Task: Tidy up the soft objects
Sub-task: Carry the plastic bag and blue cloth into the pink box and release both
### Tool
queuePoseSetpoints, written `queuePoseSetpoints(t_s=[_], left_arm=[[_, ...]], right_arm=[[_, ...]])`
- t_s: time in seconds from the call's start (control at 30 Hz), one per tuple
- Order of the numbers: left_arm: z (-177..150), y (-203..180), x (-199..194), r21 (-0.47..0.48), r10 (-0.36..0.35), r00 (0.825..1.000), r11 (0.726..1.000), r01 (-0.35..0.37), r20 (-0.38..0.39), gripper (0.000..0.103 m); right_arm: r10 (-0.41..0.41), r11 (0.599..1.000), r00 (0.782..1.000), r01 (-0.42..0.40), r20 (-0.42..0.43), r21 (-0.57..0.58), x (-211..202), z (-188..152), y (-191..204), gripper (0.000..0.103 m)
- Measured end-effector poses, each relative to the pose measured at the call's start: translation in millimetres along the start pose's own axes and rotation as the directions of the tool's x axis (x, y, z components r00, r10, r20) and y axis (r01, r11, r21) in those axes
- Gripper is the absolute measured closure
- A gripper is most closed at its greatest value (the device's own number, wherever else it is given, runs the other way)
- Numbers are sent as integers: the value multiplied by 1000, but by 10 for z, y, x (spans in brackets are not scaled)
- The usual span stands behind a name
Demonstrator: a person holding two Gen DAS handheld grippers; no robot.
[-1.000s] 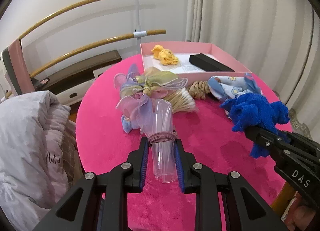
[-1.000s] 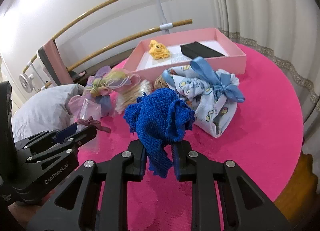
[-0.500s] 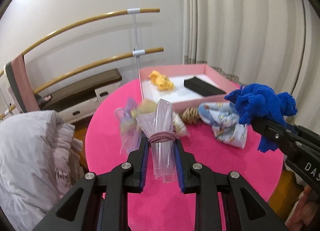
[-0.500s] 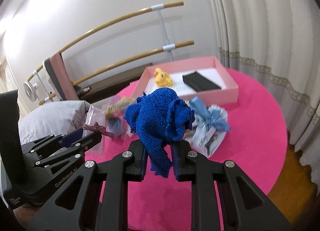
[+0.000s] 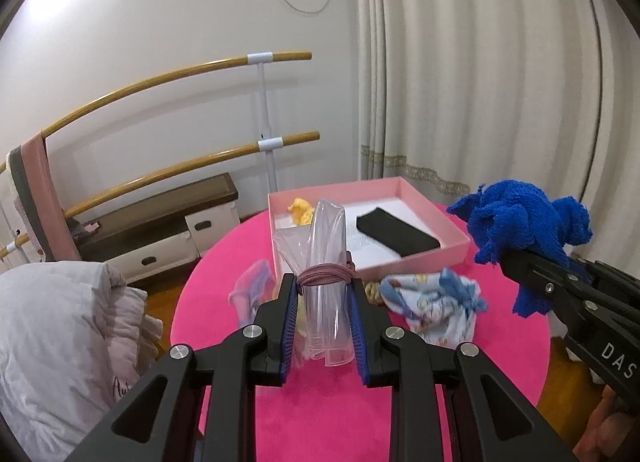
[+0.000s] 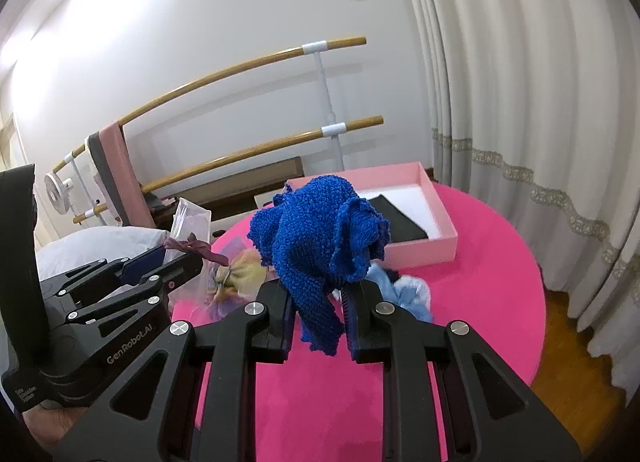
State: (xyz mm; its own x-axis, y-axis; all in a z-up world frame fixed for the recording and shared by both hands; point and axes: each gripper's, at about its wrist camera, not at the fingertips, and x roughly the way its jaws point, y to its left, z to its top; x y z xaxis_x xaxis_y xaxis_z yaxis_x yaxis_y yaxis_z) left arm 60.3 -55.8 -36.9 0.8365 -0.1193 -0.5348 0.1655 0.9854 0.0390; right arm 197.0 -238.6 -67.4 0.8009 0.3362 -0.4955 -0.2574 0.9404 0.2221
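Observation:
My left gripper point(image 5: 323, 294) is shut on a clear plastic pouch point(image 5: 326, 246) bound with a pink elastic band, held well above the round pink table point(image 5: 328, 406). My right gripper point(image 6: 318, 302) is shut on a blue knitted cloth point(image 6: 320, 234), also raised; it shows in the left wrist view point(image 5: 524, 217) too. An open pink box point(image 5: 448, 258) at the table's far side holds a yellow soft item point(image 5: 301, 210) and a black folded piece point(image 5: 394, 232). A blue patterned fabric bundle point(image 5: 432, 310) and a pastel organza bundle point(image 5: 252, 294) lie on the table.
A grey-white padded garment point(image 5: 60, 342) lies left of the table. Wooden ballet bars point(image 5: 180, 77) and a low dark bench point(image 5: 160, 213) stand behind. Curtains point(image 5: 480, 81) hang to the right. Wooden floor point(image 6: 568, 326) shows past the table edge.
Both grippers have risen and pulled back from the table with their loads; the table and box now look lower and farther. Grips are unchanged.

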Motion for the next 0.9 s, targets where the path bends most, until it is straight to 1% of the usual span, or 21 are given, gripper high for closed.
queuePoseSetpoints(t_s=[0.17,0.43,0.67,0.9], left_arm=[[229,102,198,-28,13,1000,1000,-13,5,82],[680,225,740,-51,33,999,998,-33,-2,82],[1030,220,1361,-53,34,999,998,-36,-34,82],[1420,208,2167,-61,29,996,998,-34,-86,82]], right_arm=[[-2,1000,1000,2,14,-15,123,264,-37,85],[-10,999,1000,10,7,-35,498,697,-113,85],[-13,999,999,12,-33,-35,923,898,-220,85],[-18,1000,997,16,-77,-27,1301,1051,-334,84]])
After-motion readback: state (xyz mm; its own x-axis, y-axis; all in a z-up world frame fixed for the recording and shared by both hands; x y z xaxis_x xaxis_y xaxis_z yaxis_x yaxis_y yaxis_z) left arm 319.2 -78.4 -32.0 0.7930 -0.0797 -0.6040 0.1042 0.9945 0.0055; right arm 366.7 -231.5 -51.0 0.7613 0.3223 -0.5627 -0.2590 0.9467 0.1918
